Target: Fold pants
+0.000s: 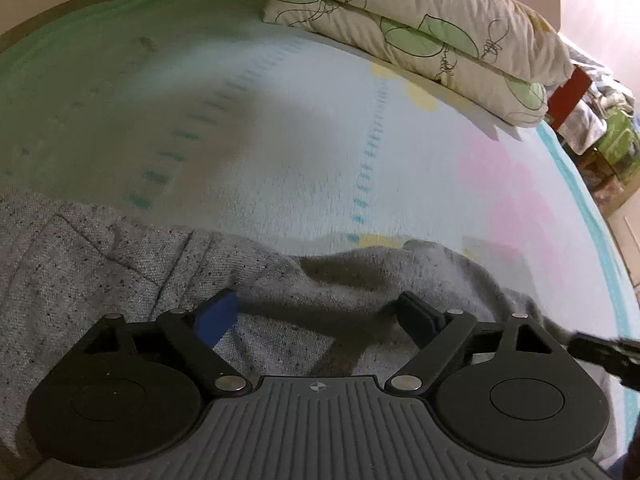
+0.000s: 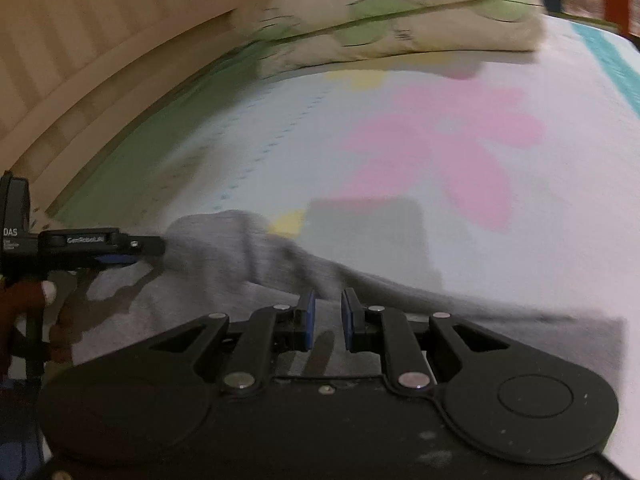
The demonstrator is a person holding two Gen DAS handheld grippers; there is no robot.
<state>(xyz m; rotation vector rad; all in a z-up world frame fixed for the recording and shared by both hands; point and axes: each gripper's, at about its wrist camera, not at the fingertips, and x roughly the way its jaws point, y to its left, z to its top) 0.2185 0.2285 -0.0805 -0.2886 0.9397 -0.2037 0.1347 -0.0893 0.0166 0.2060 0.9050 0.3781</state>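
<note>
I see the speckled grey knit pants (image 1: 120,264) lying on the pale fleece bed cover with pink, yellow and green patches (image 1: 304,152), filling the near part of both views. In the left wrist view a stitched seam runs across the cloth at left, and a rumpled fold rises toward the middle.

My left gripper (image 1: 320,312) hangs over the pants with its jaws spread wide; one finger carries a blue pad (image 1: 218,318), the other shows its black back. Grey cloth lies under the gap, but neither pad presses on it, so I read this gripper as open and holding nothing.

My right gripper (image 2: 328,316) hangs over the same grey cloth with its two blue pads (image 2: 308,320) drawn close together, a narrow gap left between them. I see only the fabric lying behind that gap, no cloth pinched in it, so nothing is gripped there.

From the right wrist view, the left gripper (image 2: 148,246) sits at the left edge, its tip just beside a raised hump of the pants, with a person's hand (image 2: 36,304) below it on the handle.

At the far side of the bed, two stacked cream pillows with green leaf prints (image 1: 420,40) rest on the cover. A beige wooden headboard (image 2: 80,60) curves along the left.
</note>
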